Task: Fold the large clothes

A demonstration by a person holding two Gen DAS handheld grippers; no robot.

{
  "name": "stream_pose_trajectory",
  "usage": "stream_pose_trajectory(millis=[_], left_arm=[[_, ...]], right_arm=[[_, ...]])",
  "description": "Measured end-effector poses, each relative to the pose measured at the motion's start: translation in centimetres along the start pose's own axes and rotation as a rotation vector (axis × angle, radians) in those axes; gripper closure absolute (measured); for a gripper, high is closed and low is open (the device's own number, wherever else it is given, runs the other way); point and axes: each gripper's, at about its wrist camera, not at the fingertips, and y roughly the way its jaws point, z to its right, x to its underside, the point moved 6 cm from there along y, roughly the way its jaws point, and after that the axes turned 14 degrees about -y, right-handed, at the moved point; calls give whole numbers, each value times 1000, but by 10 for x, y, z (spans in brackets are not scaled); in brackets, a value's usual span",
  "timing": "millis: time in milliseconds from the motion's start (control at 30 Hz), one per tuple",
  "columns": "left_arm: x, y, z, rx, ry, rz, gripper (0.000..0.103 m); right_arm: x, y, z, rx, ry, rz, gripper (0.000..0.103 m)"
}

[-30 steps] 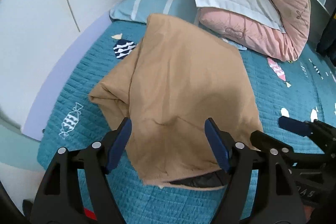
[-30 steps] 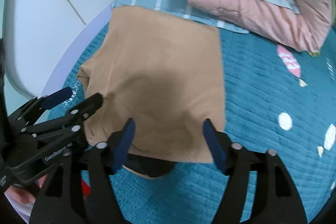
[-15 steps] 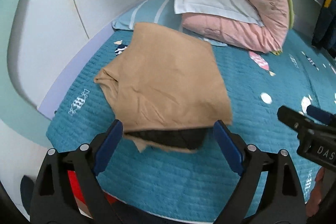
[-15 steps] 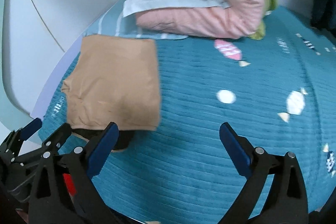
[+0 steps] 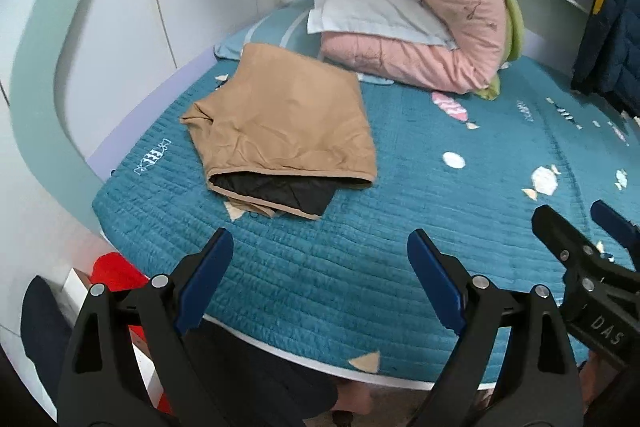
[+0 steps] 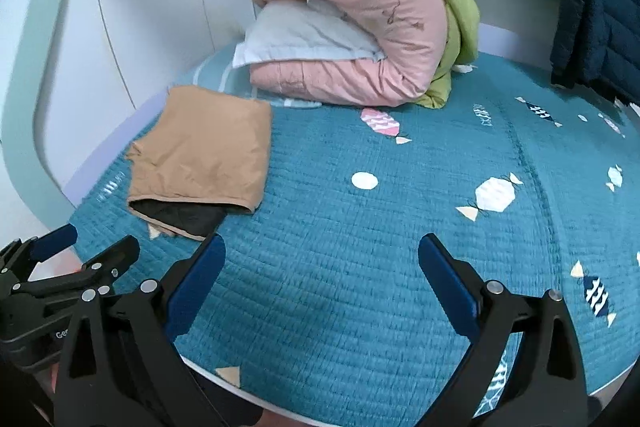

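Tan folded garment with black lining point(image 5: 288, 131) lies at the teal quilted bed's point(image 5: 400, 227) far left. Left gripper point(image 5: 320, 267) and right gripper point(image 6: 320, 267) spread wide, empty. Fold looks finished; next, fetch another piece.

White letters "DAS" stand on the black body of the right gripper point(image 5: 608, 227), at the lower right edge of the left wrist view. In the right wrist view, lower left, the left gripper point(image 6: 76, 245) bears "Ge" — the rest is cut off.
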Motion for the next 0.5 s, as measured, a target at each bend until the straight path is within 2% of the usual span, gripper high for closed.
stream_pose_trajectory(millis=[133, 367, 500], left_arm=[[6, -32, 6, -11, 14, 80, 14], [15, -77, 5, -14, -5, 175, 13], [20, -103, -2, -9, -29, 211, 13]], right_arm=[[6, -29, 0, 12, 7, 84, 9], [11, -75, 0, 15, 37, 212, 9], [8, -97, -3, 54, 17, 240, 7]])
